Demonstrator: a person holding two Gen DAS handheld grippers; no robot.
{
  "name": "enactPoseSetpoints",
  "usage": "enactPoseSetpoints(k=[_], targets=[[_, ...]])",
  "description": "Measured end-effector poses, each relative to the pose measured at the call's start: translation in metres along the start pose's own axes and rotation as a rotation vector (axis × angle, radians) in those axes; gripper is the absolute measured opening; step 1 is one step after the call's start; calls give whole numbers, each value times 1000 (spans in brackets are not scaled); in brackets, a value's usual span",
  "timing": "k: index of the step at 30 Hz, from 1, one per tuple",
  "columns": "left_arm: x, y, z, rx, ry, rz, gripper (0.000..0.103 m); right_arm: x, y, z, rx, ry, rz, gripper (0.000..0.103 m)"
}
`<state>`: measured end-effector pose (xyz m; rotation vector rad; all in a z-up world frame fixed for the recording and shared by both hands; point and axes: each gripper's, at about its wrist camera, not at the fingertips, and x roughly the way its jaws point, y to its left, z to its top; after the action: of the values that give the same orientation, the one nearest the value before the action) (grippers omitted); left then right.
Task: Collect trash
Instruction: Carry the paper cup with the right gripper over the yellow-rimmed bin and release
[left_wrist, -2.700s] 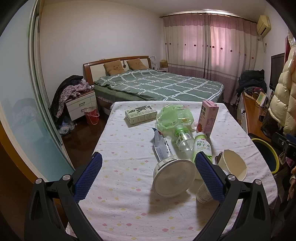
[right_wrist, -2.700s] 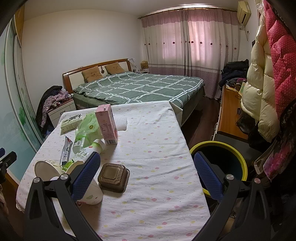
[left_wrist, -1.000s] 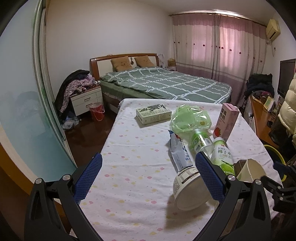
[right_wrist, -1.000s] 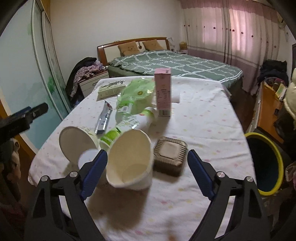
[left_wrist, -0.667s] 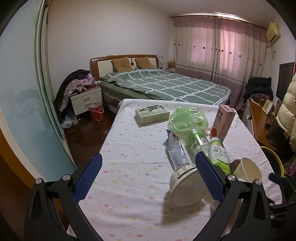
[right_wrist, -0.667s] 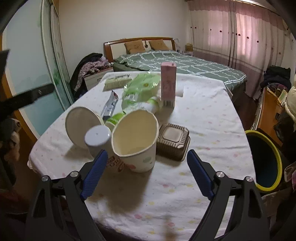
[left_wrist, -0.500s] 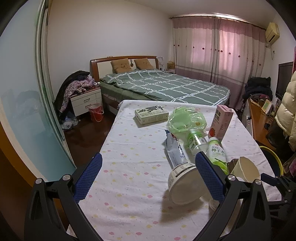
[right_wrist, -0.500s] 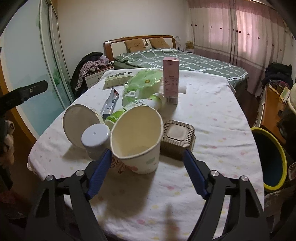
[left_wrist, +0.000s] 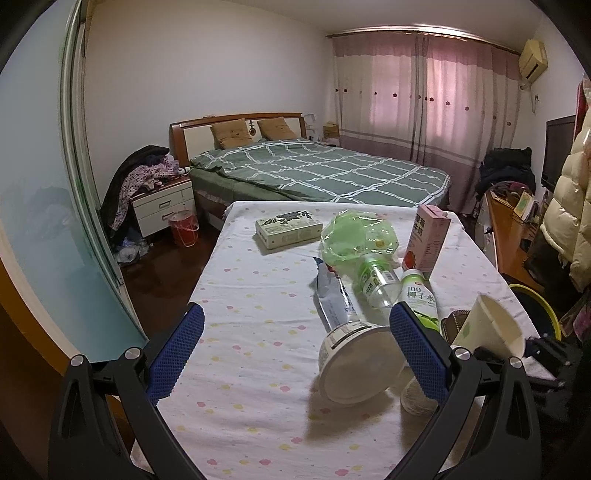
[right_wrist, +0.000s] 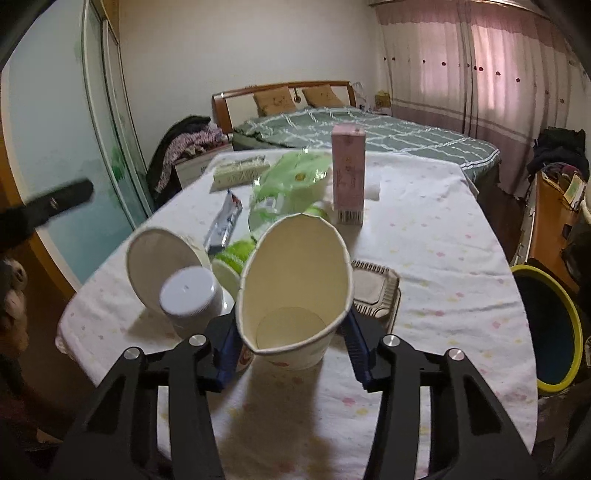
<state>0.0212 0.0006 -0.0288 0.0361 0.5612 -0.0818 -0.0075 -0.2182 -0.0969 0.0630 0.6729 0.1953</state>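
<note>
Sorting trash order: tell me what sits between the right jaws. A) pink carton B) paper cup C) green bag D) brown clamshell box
B: the paper cup sits between the closing jaws of the right gripper, its rim squeezed oval; the pink carton stands farther back.

Table (right_wrist: 424, 236): holds all the litter, foot of the bed (left_wrist: 325, 173) behind it.
Paper cup (right_wrist: 295, 291): near edge, between the right gripper's (right_wrist: 291, 347) closing jaws.
Lidded jar (right_wrist: 190, 295): just left of the cup.
Round tub (right_wrist: 159, 266): on its side, behind the jar.
Clamshell box (right_wrist: 375, 291): just right of the cup.
Carton (right_wrist: 348, 179): upright, further back.
Flat box (left_wrist: 288, 227): far left.
Bin (right_wrist: 546, 325): on the floor, right of the table.
</note>
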Motion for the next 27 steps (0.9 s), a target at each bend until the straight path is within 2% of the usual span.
enactPoseSetpoints(k=[3,6,9,14,16,19,23,27], targets=[[0,-5,0,8,0,-12,99,-15,-7,7,24,-37,11,47],[-2,-11,-1,19,-3,-29,99,-28,-22,13,48,-78,-27,47],[-4,-20,-3,33,-5,-60,99,-35,-54,17,102,-106,-125,47],[-5,-44,-14,84,7,-129,99,-40,-137,16,249,-112,-344,47],[-3,-54,-19,101,21,-151,99,-36,-172,12,298,-87,-444,47],[1,-71,-28,122,55,-192,99,-21,-214,4,362,-34,-540,47],[6,-90,-37,171,81,-228,99,-2,-261,-8,449,48,-596,48],[11,-108,-44,207,94,-237,99,9,-282,-17,520,78,-619,53]])
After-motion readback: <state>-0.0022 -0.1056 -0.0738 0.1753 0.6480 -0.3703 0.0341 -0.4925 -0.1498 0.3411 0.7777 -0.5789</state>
